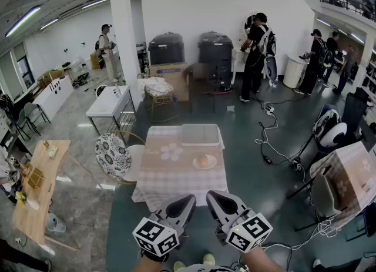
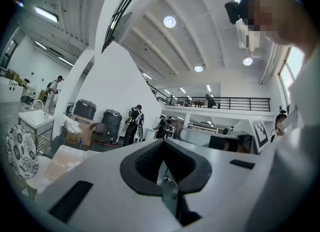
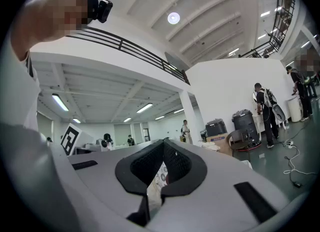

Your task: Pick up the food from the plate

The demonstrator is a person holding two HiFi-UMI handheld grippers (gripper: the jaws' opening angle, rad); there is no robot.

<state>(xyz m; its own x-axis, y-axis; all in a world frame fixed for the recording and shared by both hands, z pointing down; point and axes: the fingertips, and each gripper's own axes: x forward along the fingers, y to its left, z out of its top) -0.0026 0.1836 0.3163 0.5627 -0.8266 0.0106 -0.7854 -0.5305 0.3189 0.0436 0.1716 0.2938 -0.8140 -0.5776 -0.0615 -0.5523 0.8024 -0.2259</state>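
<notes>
**Fingers point(image 2: 145, 165) pressed together and empty on both grippers, food waiting on its plate**

Left gripper point(image 1: 187, 201) and right gripper point(image 1: 212, 197) are held level, side by side at the near edge of the head view. Each has its jaws closed tip to tip, with nothing between them.

Beyond them stands a table point(image 1: 170, 178) under a pale checked cloth. A small plate point(image 1: 195, 164) sits toward the table's right side and holds one round, orange-tinted piece of food point(image 1: 203, 160); what kind cannot be told. It looks light and probably soft, and a round shape may roll or slip. A gentle pinch across its widest part, with the jaws opened first, seems wisest.

A flat grey tray point(image 1: 200, 134) lies at the far end, apart from the plate. A patterned chair point(image 1: 111, 154) crowds the table's left side. The near edge looks open for an approach. Cables point(image 1: 267, 130) trail over the floor to the right.
</notes>
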